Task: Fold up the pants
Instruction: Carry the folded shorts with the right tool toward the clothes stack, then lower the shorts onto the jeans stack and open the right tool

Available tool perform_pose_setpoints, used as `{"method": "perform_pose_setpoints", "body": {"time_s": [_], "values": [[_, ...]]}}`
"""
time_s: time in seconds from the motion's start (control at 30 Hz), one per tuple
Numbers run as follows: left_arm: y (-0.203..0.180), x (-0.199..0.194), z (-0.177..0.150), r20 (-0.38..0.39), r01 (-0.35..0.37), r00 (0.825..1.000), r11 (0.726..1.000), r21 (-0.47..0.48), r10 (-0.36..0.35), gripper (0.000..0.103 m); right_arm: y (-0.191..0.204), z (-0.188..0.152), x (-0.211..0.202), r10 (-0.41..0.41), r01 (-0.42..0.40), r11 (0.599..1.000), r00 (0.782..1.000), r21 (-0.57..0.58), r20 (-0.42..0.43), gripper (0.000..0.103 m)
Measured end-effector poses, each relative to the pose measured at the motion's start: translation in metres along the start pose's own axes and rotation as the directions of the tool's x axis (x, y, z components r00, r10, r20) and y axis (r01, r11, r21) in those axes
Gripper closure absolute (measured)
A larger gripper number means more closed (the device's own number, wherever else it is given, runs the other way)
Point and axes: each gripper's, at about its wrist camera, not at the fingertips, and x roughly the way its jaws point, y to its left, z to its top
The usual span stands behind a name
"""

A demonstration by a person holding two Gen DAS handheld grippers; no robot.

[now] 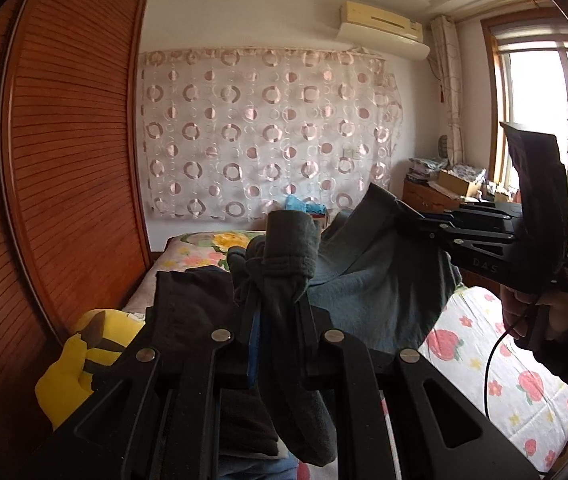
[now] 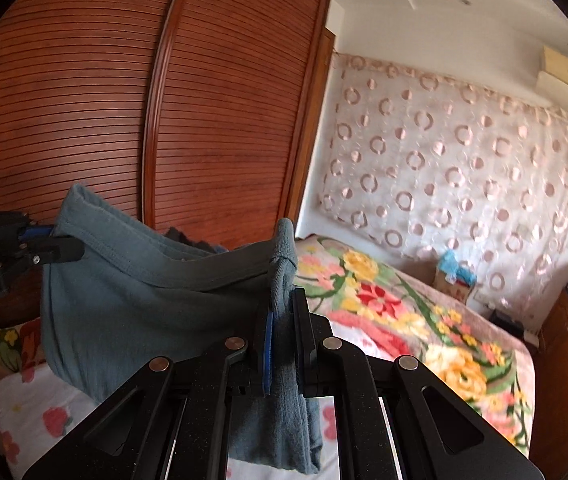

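The grey-blue pants (image 2: 132, 280) hang in the air above the bed (image 2: 404, 320), stretched by the waistband between both tongs. The left tongs (image 1: 274, 280) are clenched on one bunched end of the waistband, and the right tongs (image 2: 284, 280) on the other. This looks like the lift-and-spread step, before any fold is made. The next move likely calls for lowering the cloth evenly onto the bedsheet (image 1: 504, 360), keeping it taut so that the legs lie flat.

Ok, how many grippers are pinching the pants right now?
2. The left gripper is clamped on one bunched corner of the grey-blue pants; the right gripper is clamped on the other, with the fabric slung between them above the bed.
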Motion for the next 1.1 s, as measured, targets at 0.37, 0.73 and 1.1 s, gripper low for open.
{"method": "perform_pose_setpoints", "body": {"time_s": [0.37, 0.73, 1.1], "values": [[0.033, -0.007, -0.018, 0.059, -0.118, 0.991, 0.988, -0.101, 0.124, 0.088, 0.003, 0.015, 0.073, 0.074, -0.073, 0.995, 0.997, -0.066, 0.014, 0.095], [0.056, 0.003, -0.043, 0.019, -0.224, 0.972, 0.942, -0.249, 0.236, 0.085, 0.008, 0.019, 0.12, 0.163, -0.163, 0.985, 0.987, -0.064, -0.007, 0.095], [0.06, 0.01, -0.063, -0.052, -0.292, 0.956, 0.922, -0.253, 0.289, 0.053, -0.017, -0.001, 0.111, 0.231, -0.23, 0.973, 0.971, 0.025, -0.057, 0.071]]}}
